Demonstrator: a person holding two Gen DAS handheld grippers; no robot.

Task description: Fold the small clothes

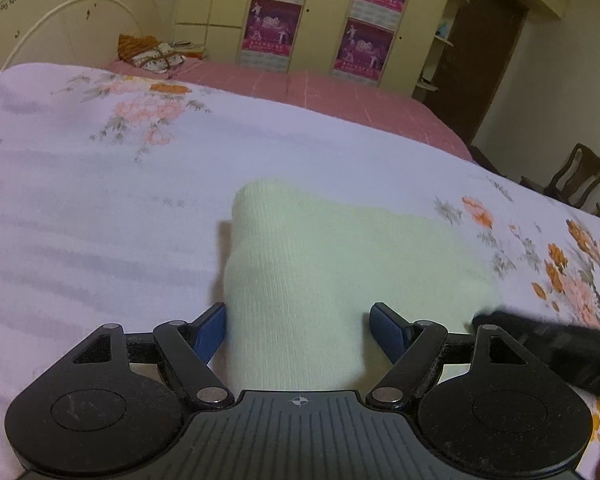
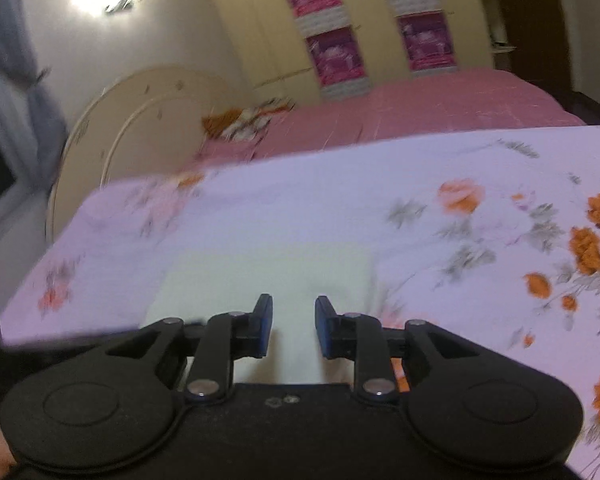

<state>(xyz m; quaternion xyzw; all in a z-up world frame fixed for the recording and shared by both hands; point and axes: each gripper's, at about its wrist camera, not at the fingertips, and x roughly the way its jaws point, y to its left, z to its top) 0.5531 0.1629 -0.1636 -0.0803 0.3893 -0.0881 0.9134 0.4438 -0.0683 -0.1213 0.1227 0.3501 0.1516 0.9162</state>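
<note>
A pale yellow-white knitted garment (image 1: 320,256) lies flat on the floral bedsheet (image 1: 100,200). My left gripper (image 1: 300,326) is open, its blue pads either side of the garment's near edge, holding nothing. In the right wrist view the same garment (image 2: 260,272) lies on the sheet (image 2: 460,208). My right gripper (image 2: 294,326) is open with a narrower gap over the garment's near edge, empty. The right gripper's body shows as a dark blurred shape (image 1: 560,344) at the right of the left wrist view.
A pink cover (image 1: 340,96) lies on the far part of the bed, with a pile of folded cloth (image 1: 156,52) near the cream headboard (image 1: 60,20). Wardrobes with pink posters (image 1: 320,12) stand behind. A wooden chair (image 1: 576,176) stands at the right.
</note>
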